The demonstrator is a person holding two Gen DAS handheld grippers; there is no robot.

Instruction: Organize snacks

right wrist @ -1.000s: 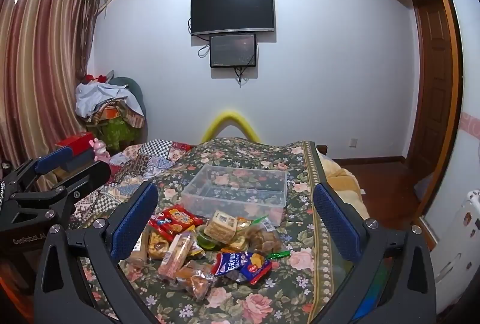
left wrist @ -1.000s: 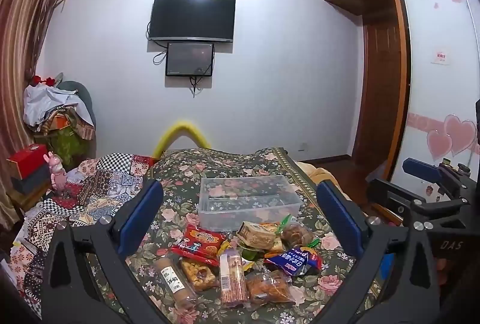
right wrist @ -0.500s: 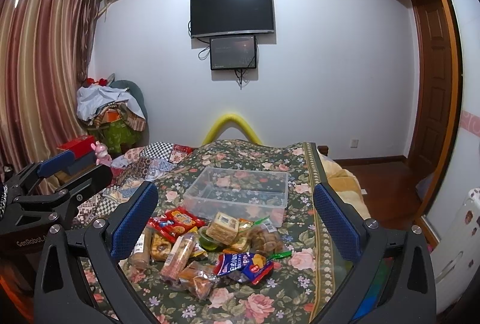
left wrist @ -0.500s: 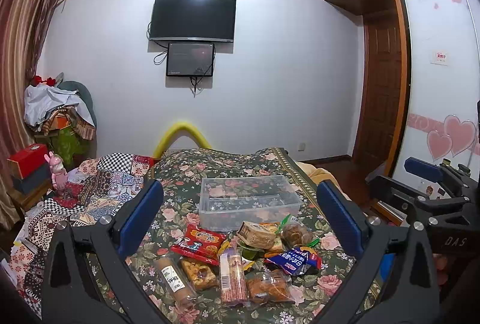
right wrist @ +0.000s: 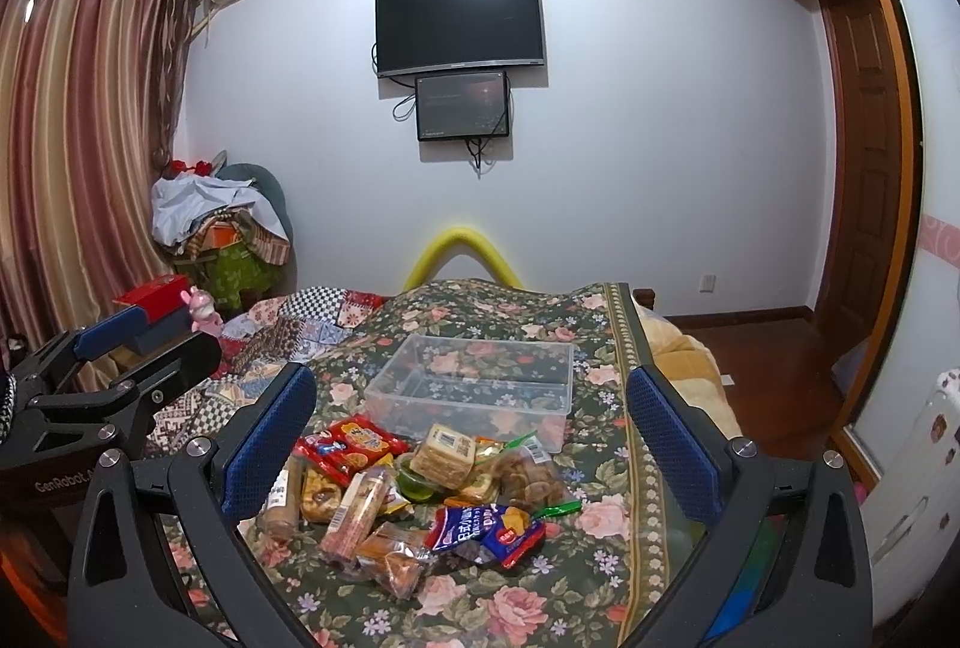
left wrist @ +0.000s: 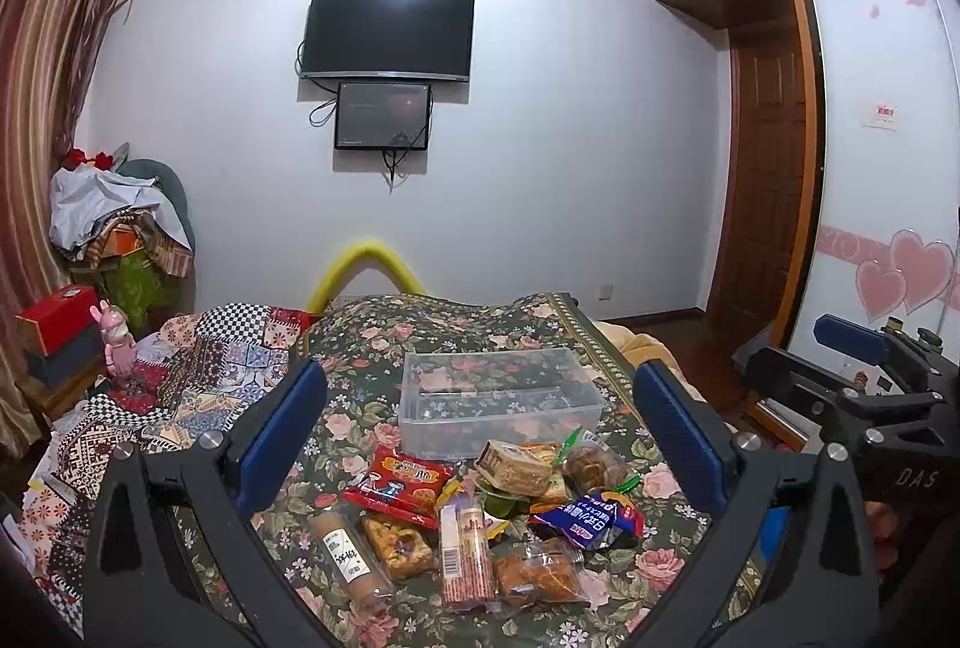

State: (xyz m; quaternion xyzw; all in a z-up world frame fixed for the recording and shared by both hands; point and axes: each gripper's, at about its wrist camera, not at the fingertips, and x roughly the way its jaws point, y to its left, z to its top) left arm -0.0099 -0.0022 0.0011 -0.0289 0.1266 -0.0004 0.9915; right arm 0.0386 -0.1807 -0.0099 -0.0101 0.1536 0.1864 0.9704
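Nothing has moved: mixed wrapped snacks [left wrist: 480,516] lie heaped.

so my bed [left wrist: 360,342] has a clear bin [left wrist: 498,402] mid-cover, snack pile [left wrist: 480,516] just nearer my edge

1. Left gripper [left wrist: 480,426]: black angular frame with triangular cut-outs; two fingers faced with blue textured pads [left wrist: 282,432].
2. Silver screw heads [left wrist: 210,440] sit at the finger joints.
3. Right gripper [right wrist: 471,438]: same black frame, blue mesh-patterned pads [right wrist: 672,444], silver screws [right wrist: 737,447].
4. White lettering: "DAS" on the right gripper body in the left wrist view; "GenRobot" on the left gripper body in the right wrist view.
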